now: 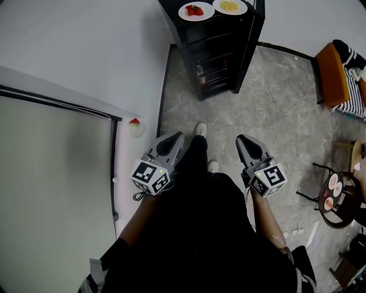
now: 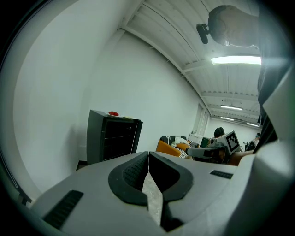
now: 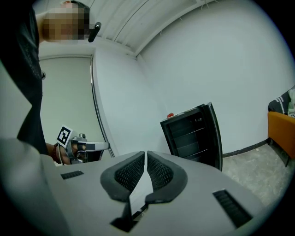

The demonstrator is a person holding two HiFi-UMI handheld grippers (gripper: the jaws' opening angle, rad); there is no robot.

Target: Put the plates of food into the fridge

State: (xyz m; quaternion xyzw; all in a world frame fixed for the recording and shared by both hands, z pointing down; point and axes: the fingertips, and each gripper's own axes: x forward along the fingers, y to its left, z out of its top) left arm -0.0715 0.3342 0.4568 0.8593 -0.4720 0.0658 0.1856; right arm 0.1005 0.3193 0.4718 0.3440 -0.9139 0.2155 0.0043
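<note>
Facing fridge (image 1: 220, 57), nothing picked yet; left claw (image 1: 170, 143), right claw (image 1: 248, 144) both pinched together, empty. Next I step closer, spread jaws for plate (image 1: 195, 11) on top.

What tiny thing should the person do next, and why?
Probably step forward toward the black fridge. The plate of red food and plate of yellow food sit on top of it, well ahead, while the left gripper and right gripper are shut, empty and far from them.
</note>
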